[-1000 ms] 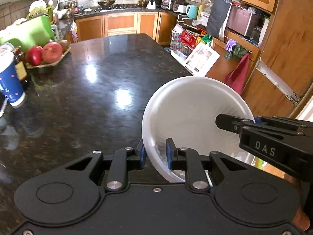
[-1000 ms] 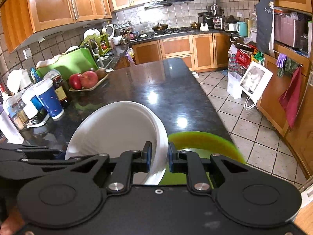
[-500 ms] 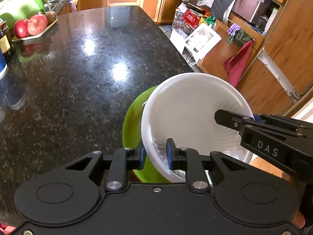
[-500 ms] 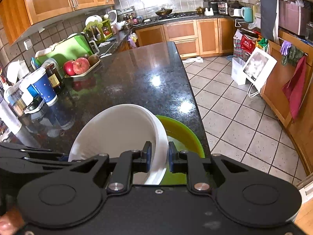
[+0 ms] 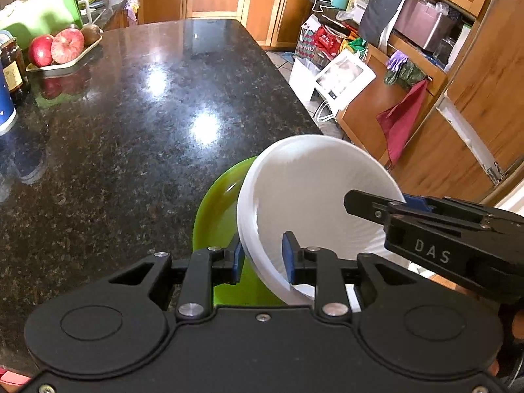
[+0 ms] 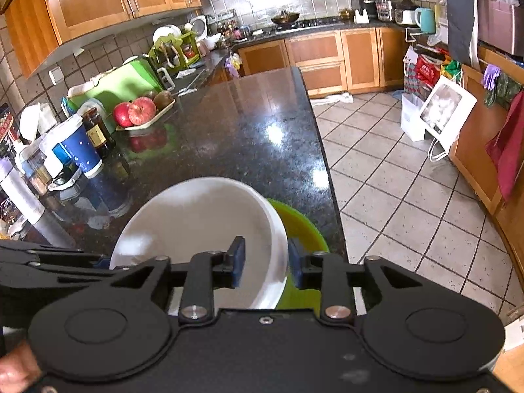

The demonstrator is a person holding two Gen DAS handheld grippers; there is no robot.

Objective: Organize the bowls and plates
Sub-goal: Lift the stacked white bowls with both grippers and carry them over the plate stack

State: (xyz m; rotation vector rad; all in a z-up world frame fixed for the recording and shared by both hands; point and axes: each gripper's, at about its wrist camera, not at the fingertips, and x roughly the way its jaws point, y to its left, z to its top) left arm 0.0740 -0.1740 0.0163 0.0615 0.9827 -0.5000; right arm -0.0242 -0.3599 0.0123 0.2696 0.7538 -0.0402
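The white bowl sits mouth-up, tipped slightly, on the green plate at the counter's near corner. Its rim lies between the pads of both claws. The left claw and right claw have just been opening: pads stand off the rim, released, one finger inside the bowl, one outside.

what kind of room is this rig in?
A lived-in home kitchen, most likely: wooden cabinets, a stove with a pan on it against a tiled wall, and a dark granite counter carrying a tray of apples.
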